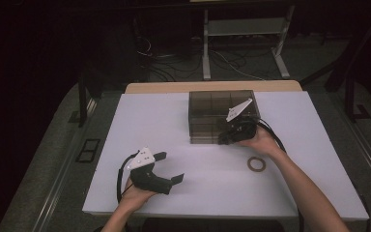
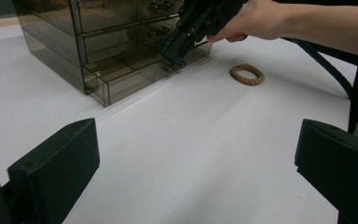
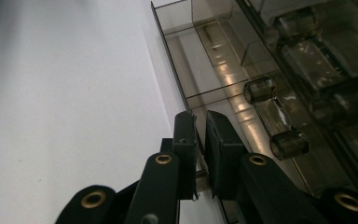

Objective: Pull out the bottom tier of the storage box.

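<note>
A smoky clear drawer box (image 1: pixel 207 108) stands at the middle back of the white table (image 1: pixel 140 121). My right gripper (image 1: pixel 223 139) reaches its lowest drawer (image 2: pixel 121 84) from the right. In the right gripper view the jaws of that gripper (image 3: pixel 200 140) stand almost together, pinching the thin front of this drawer (image 3: pixel 177 70). From the left gripper view, the right gripper (image 2: pixel 173 61) sits at the drawer's front handle. My left gripper (image 1: pixel 170 167) rests near the front left, open with nothing between its jaws (image 2: pixel 196 163).
A brown woven ring (image 1: pixel 256 164) lies flat on the table right of centre, just behind the right forearm; the same ring (image 2: pixel 247 74) sits beside the box. Two upper drawers with clear knobs (image 3: pixel 259 88) are closed. Cables trail from both grippers.
</note>
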A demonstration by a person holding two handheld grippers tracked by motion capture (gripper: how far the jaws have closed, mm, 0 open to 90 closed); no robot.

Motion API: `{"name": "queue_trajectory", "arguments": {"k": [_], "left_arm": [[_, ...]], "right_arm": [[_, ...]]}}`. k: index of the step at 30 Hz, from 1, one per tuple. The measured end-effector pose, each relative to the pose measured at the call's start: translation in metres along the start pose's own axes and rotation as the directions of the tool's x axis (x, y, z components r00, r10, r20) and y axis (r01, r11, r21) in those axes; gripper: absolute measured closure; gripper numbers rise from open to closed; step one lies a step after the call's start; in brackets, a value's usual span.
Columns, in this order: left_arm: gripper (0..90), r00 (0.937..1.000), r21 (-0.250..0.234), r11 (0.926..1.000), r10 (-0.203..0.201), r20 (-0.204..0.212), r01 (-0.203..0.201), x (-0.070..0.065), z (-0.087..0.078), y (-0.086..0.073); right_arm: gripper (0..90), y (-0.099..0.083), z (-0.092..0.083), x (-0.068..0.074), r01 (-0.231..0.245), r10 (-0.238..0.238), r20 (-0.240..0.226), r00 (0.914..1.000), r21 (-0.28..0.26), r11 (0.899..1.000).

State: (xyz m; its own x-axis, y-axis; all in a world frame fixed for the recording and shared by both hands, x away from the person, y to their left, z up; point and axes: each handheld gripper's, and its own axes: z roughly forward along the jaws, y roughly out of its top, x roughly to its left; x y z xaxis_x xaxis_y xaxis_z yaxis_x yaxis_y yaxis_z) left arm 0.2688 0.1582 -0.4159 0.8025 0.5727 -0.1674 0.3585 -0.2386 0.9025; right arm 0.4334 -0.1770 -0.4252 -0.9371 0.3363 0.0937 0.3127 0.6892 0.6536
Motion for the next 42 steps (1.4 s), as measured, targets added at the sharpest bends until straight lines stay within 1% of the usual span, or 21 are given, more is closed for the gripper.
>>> {"name": "queue_trajectory", "arguments": {"k": [15,18,20,31,35,42], "left_arm": [[0.0,1.0000,0.002,1.0000,0.001,0.001,-0.001,0.000,0.000,0.000],[0.0,1.0000,0.003,1.0000,0.001,0.001,-0.001,0.000,0.000,0.000],[0.0,1.0000,0.002,1.0000,0.001,0.001,-0.001,0.000,0.000,0.000],[0.0,1.0000,0.004,1.0000,0.000,0.001,0.000,0.000,0.001,0.000],[0.0,1.0000,0.004,1.0000,0.000,0.002,0.000,0.000,0.001,0.000],[0.0,1.0000,0.003,1.0000,0.001,-0.001,-0.001,0.000,0.000,0.000]], "right_arm": [[81.7,-0.001,0.000,0.002,0.011,-0.011,-0.031,0.9995,0.007,1.000],[81.5,-0.001,0.001,0.003,0.008,-0.008,-0.038,0.9992,0.015,1.000],[81.5,-0.002,0.001,0.003,0.017,-0.016,-0.042,0.9990,0.021,1.000],[81.3,-0.001,0.003,0.008,0.031,-0.029,-0.050,0.9983,0.041,0.999],[81.4,-0.001,0.003,0.010,0.031,-0.028,-0.059,0.9979,0.050,0.998],[81.3,-0.002,0.002,0.013,0.033,-0.030,-0.064,0.9975,0.052,0.998]]}}
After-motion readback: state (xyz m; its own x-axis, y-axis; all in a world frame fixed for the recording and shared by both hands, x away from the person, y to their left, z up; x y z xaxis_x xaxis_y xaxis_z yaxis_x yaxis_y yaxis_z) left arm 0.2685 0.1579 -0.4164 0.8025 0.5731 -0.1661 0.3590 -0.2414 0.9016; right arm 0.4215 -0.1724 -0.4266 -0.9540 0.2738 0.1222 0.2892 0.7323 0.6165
